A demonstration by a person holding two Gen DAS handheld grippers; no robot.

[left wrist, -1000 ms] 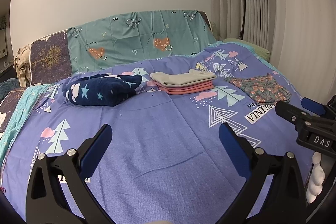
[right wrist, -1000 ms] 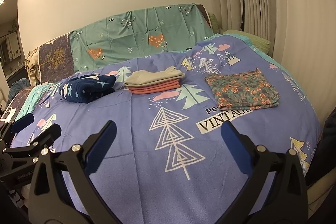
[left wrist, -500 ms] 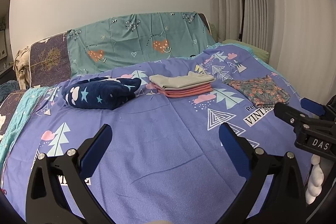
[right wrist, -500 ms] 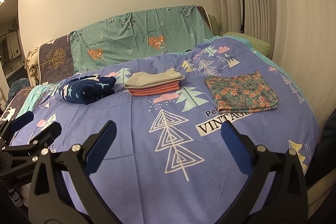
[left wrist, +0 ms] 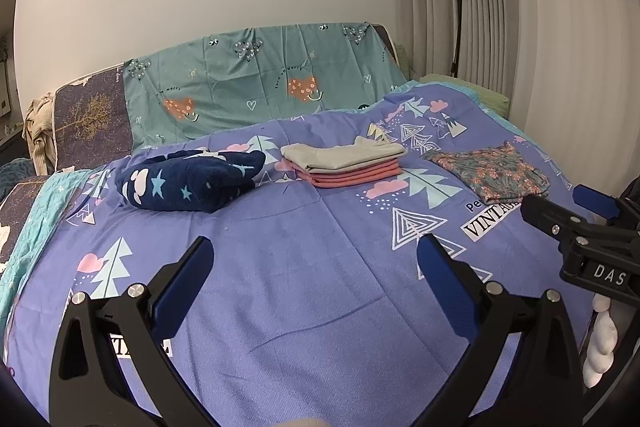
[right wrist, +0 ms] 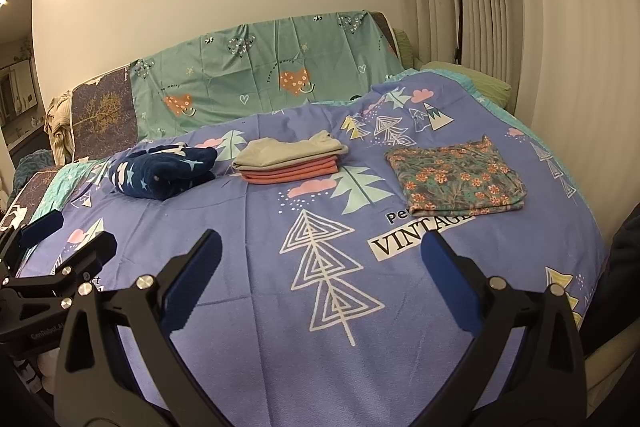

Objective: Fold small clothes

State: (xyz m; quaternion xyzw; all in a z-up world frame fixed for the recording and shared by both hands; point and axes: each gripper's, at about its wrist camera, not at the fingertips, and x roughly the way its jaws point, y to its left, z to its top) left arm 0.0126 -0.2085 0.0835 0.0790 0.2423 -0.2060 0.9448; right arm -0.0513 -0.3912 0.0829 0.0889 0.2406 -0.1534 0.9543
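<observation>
Left wrist view: your left gripper (left wrist: 312, 259) hangs over the purple bedspread (left wrist: 280, 291), jaws spread wide, empty.
Right wrist view: your right gripper (right wrist: 320, 255) likewise wide apart, holding nothing.
Folded stack (right wrist: 290, 161): beige piece on top of coral ones, mid-bed.
Floral garment (right wrist: 456, 179): folded flat, right of the stack, apart from it.
Navy star blanket (right wrist: 164, 171): bundled, left of the stack.
Containers: none visible; everything lies on the bedspread.
</observation>
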